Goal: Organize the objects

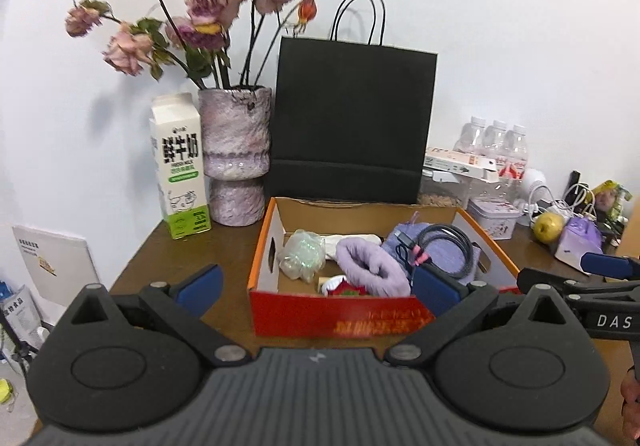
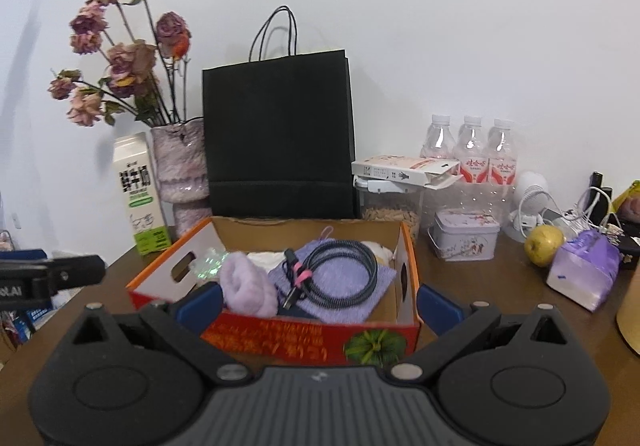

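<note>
An open red-orange cardboard box point(image 1: 340, 316) point(image 2: 280, 338) stands on the brown table. Inside lie a coiled black cable point(image 1: 444, 246) point(image 2: 340, 278) on a purple cloth point(image 2: 360, 300), a fluffy lilac roll point(image 1: 372, 270) point(image 2: 246, 286), a clear plastic bag point(image 1: 302, 254) and white items. My left gripper point(image 1: 318, 286) is open and empty, just in front of the box. My right gripper point(image 2: 320, 304) is open and empty, its fingers on either side of the box's near wall. The right gripper also shows at the right edge of the left wrist view point(image 1: 576, 278).
Behind the box stand a black paper bag point(image 1: 352, 122) point(image 2: 280, 134), a vase of dried roses point(image 1: 234, 154), a milk carton point(image 1: 180, 166) and water bottles point(image 2: 472, 150). To the right are a tin point(image 2: 466, 234), a yellow apple point(image 2: 544, 244), a purple pack point(image 2: 584, 274) and cables.
</note>
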Tool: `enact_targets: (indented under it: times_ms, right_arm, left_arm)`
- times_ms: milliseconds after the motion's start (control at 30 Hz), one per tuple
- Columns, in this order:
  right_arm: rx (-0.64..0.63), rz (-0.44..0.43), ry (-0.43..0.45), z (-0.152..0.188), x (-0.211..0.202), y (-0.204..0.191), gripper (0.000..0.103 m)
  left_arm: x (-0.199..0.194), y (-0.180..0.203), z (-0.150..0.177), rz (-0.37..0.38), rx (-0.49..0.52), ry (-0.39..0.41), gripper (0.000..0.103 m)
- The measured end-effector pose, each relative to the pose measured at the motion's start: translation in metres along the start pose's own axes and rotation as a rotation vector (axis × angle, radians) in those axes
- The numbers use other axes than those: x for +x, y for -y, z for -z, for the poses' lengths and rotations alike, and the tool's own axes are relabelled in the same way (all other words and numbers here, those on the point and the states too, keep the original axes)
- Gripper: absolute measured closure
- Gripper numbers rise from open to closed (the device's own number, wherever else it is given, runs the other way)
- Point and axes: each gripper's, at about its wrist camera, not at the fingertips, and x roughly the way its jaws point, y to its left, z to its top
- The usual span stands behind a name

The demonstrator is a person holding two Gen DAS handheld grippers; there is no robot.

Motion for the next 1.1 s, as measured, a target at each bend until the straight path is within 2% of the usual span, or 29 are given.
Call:
enact_targets:
  times_ms: [167,533,767,1100]
  right_arm:
    - [0.006,-0.012,-0.003,0.015,-0.043,-0.007,0.0]
    - [0.008,-0.036,-0.017,0.059,-0.135,-0.021,0.0]
    - [-0.006,-0.036,-0.018,0.079,-0.177,-0.025,0.0]
    - [-0.013,-0.032,-0.015,0.09,-0.2,-0.025,0.0]
  left_arm:
    - [-0.045,0.0,0.013,-0.02,0.028,0.012,0.0]
    - [-0.125,0.005,0.061,-0.03,0.048,-0.022,0.0]
    - [-0.153,0.008,0.087,-0.028,0.035,-0.052,0.0]
    - [-0.171,0.011,0.1,-0.022,0.033,-0.054,0.0]
